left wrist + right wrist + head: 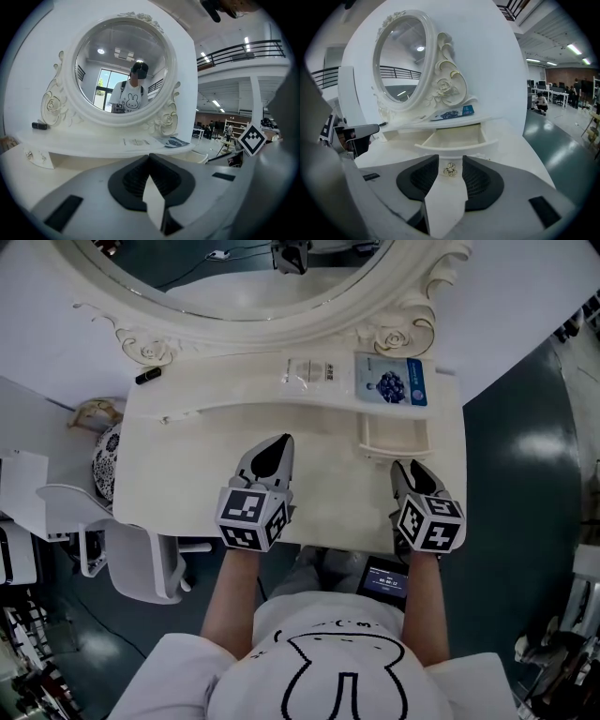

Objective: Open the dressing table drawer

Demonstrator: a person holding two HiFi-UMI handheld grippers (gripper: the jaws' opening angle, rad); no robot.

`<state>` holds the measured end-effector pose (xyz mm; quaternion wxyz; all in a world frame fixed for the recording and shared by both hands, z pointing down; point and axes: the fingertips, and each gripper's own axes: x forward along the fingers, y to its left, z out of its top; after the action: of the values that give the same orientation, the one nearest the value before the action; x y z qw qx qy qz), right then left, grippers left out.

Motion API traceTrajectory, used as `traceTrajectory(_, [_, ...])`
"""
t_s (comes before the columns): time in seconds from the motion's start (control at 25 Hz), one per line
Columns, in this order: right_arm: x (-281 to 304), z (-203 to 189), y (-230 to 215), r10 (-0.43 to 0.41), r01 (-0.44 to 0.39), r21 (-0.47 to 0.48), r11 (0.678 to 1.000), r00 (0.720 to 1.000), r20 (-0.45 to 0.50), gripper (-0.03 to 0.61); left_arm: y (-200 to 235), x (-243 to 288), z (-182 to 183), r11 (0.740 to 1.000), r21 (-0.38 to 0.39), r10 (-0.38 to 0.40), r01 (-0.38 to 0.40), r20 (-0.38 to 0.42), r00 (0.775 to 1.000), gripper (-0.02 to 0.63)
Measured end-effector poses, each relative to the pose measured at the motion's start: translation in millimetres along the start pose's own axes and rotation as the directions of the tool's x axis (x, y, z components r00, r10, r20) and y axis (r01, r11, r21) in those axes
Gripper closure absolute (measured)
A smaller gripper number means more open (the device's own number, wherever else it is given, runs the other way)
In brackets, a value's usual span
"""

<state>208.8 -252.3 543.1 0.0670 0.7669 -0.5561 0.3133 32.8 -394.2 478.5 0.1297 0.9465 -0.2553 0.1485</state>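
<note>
From the head we looked steeply down on the dressing table, close below us; the left gripper view faced the round mirror almost squarely; the right gripper view sat just behind the open drawer, seeing that mirror obliquely; all three views shared the blue packet.

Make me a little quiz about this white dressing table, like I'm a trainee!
1. True or false: the small white drawer under the white shelf is pushed fully shut.
2. What lies at the shelf's right end? A) a blue-and-white flat packet B) a red cup C) a green book
3. Fill in: the small gold knob sits between the open jaws of the ___ gripper.

Key: 1 false, it is pulled out. 2 A. 3 right, so the right gripper.
</note>
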Motion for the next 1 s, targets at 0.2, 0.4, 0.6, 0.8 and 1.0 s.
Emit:
traceTrajectory(0.2, [-10.0, 19.3, 6.1, 0.017, -0.016, -0.030, 0.999, 0.999, 0.028, 0.442, -1.8, -5.0, 18.3, 1.000, 0.007, -0.001, 0.001, 0.042, 0.999, 0.606])
traceTrajectory(0.4, [-19.2, 50.7, 13.0, 0.039, -0.034, -0.057, 0.998, 0.996, 0.085, 0.445, -5.1, -9.4, 44.4, 1.000, 0.019, -0.009, 0.007, 0.103, 0.995, 0.606])
traceTrajectory(0.6, [-27.1, 76.9, 22.0, 0.053, -0.042, -0.080, 0.996, 0.989, 0.140, 0.454, -4.9, -14.3, 67.8, 0.999, 0.037, -0.017, 0.011, 0.152, 0.988, 0.606])
traceTrajectory(0.8, [-39.3, 100.1, 27.2, 0.059, -0.037, -0.117, 0.992, 0.980, 0.189, 0.456, -6.9, -19.7, 89.7, 0.999, 0.049, -0.023, 0.013, 0.201, 0.979, 0.606])
traceTrajectory(1.0, [-55.9, 126.6, 29.3, 0.065, -0.029, -0.141, 0.990, 0.964, 0.256, 0.457, -13.6, -24.5, 111.7, 0.996, 0.082, -0.039, 0.019, 0.246, 0.969, 0.606])
